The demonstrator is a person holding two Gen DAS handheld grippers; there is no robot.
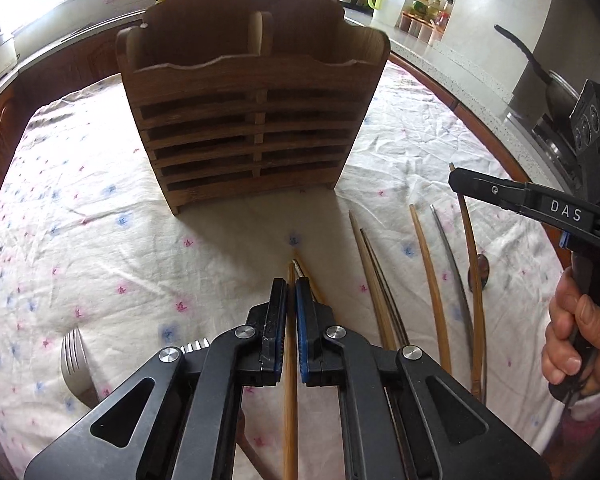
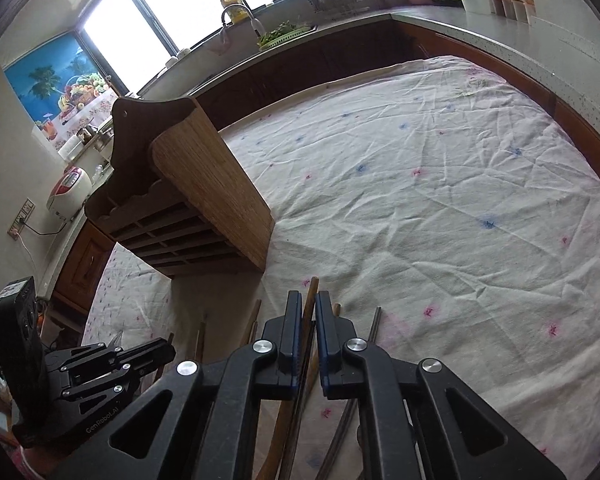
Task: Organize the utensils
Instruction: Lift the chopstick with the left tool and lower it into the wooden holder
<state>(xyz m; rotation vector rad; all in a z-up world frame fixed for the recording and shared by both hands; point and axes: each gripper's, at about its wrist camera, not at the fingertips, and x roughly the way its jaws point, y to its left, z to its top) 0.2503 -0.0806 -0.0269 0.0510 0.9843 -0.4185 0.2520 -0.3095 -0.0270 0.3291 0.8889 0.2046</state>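
A wooden slatted utensil holder [image 1: 252, 120] stands upright on the flowered tablecloth; it also shows at the left of the right wrist view [image 2: 204, 200]. My left gripper [image 1: 291, 292] is shut on a bamboo chopstick [image 1: 290, 400], low over the cloth in front of the holder. My right gripper [image 2: 309, 308] is shut on another wooden chopstick [image 2: 309, 300], lifted off the cloth; in the left wrist view it sits at the right [image 1: 454, 178]. More chopsticks [image 1: 432, 280] and a metal one [image 1: 452, 264] lie on the cloth between the grippers.
A metal fork [image 1: 74, 364] lies at the lower left of the cloth [image 1: 80, 220]. A spoon [image 1: 485, 272] lies among the chopsticks on the right. Kitchen counters [image 2: 500, 36] with jars and a kettle ring the table. A pan [image 1: 556, 92] sits at the far right.
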